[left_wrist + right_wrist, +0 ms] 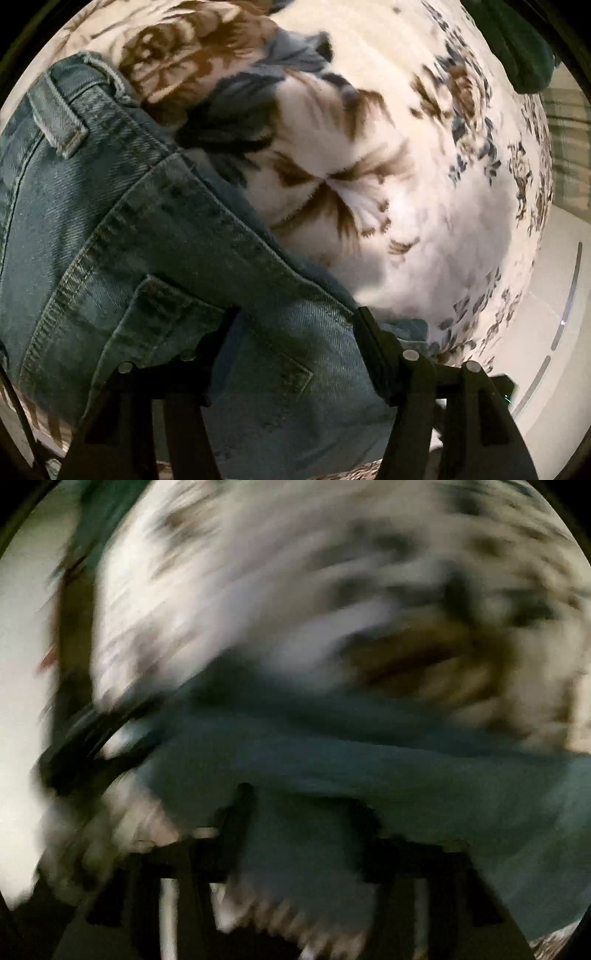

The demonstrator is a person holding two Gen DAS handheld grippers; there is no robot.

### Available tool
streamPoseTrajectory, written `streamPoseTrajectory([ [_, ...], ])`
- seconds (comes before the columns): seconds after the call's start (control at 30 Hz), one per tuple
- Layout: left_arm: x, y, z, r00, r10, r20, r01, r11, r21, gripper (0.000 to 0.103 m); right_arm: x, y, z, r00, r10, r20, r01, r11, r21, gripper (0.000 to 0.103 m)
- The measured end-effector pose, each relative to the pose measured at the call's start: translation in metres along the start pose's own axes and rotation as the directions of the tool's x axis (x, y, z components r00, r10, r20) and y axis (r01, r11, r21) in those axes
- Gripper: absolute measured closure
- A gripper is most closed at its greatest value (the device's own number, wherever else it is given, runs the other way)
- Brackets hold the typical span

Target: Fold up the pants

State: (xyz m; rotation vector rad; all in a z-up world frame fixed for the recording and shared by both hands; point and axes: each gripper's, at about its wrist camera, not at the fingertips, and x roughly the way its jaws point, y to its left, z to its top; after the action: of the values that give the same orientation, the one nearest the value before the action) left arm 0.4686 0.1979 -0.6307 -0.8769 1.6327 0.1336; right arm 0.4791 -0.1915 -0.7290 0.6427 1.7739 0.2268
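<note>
Jeans gathered at both grippers on a floral blanket, mid-fold.

The left gripper has its jaws about half open with denim, near a back pocket corner, lying between them; I cannot tell whether they press it. The right gripper, badly blurred, looks nearly closed on denim. Beyond the left jaws the waistband and belt loop point up-left; the long axis cannot be told. Judged: carry both edges level, keeping seams aligned.
</note>
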Motion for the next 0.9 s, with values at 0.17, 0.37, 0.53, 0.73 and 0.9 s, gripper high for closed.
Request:
streamPoseTrajectory([
  [0.17,-0.010,-0.016,-0.013,1.000,0.023,0.021,-0.024,0.998,0.057,0.044,-0.008,-0.023,-0.002,0.994,0.099,0.049,-0.101,0.994,0.046,0.099],
  [0.37,-0.023,-0.082,-0.078,0.988,0.093,0.123,-0.129,0.937,0.325,0.032,-0.098,-0.058,-0.065,0.949,0.106,0.298,-0.126,0.991,0.050,0.068],
  [0.53,0.004,-0.117,-0.151,0.966,0.121,0.227,-0.211,0.876,0.434,0.002,-0.189,-0.172,-0.137,0.826,-0.104,0.553,-0.075,0.954,0.290,0.030],
  [0.73,0.060,-0.113,-0.207,0.961,0.161,0.223,-0.231,0.912,0.338,0.002,-0.205,-0.368,-0.186,0.835,-0.312,0.454,-0.102,0.722,0.684,0.030],
  [0.9,0.080,-0.115,-0.242,0.951,0.193,0.242,-0.258,0.926,0.276,0.002,-0.162,-0.433,-0.184,0.825,0.008,0.565,-0.417,0.683,0.600,0.036],
])
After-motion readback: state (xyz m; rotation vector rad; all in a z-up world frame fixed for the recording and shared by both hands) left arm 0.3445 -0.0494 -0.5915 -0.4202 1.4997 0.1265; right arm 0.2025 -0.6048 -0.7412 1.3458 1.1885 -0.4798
